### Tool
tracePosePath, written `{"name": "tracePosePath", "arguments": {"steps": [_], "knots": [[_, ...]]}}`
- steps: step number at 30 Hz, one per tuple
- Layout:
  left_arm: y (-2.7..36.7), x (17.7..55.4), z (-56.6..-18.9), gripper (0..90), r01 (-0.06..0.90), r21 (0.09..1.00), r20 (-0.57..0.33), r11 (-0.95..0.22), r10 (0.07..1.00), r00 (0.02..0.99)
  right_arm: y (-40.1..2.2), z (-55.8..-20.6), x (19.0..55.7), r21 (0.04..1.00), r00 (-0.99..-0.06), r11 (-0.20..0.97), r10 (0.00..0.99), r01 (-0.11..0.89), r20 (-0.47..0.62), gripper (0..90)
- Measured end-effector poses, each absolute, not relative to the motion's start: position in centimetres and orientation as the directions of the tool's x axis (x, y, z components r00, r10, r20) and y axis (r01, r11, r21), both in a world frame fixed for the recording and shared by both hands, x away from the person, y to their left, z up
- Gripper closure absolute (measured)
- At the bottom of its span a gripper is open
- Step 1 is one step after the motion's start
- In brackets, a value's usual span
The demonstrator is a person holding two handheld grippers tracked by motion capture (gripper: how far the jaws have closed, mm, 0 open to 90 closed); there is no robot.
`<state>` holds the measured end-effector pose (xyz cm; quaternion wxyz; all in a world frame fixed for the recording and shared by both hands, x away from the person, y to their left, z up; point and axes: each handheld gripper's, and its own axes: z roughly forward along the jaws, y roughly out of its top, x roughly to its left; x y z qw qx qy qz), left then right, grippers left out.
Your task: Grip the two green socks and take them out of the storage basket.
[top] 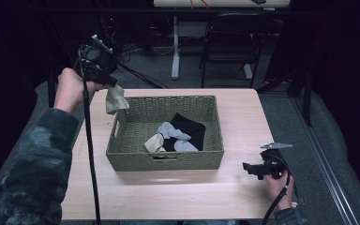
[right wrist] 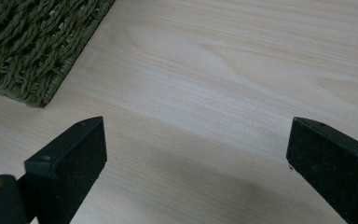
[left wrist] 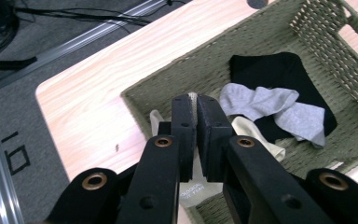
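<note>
My left gripper [top: 114,86] is clamped on a cream sock [top: 115,99], which hangs long-axis down over the basket's [top: 164,160] far left corner. In the left gripper view my jaws hide most of it. Inside the basket lie a black garment [left wrist: 270,70], a grey sock [left wrist: 279,109] and another cream sock [left wrist: 256,135], overlapping. My right gripper [top: 249,167] rests spread wide near the table's [top: 243,117] near right edge, holding nothing.

I find two marks. The floor [left wrist: 14,154] beside the tabletop [left wrist: 88,107] carries dark characters resembling "10" or "-0", uncertain. A small tag [left wrist: 192,190] on the cream sock [left wrist: 193,186] bears print too blurred to read.
</note>
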<state>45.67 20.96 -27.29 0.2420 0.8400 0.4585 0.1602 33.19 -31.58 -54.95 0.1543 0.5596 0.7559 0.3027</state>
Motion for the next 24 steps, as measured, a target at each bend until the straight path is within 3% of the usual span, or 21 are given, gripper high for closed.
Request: {"name": "tracePosePath", "arguments": {"steps": [11, 24], "knots": [[25.7, 44.7, -27.1, 86.3, 0.726, 0.568, 0.041, -0.387, 0.895, 0.445, -31.7, -55.0, 33.1, 0.627, -0.326, 0.19, 0.939, 0.755, 0.108, 4.4], [28.9, 44.4, -30.1, 86.3, 0.768, 0.545, 0.016, -0.335, 0.921, 0.39, -31.8, -55.0, 32.9, 0.626, -0.318, 0.185, 0.942, 0.758, 0.108, 4.3]]}}
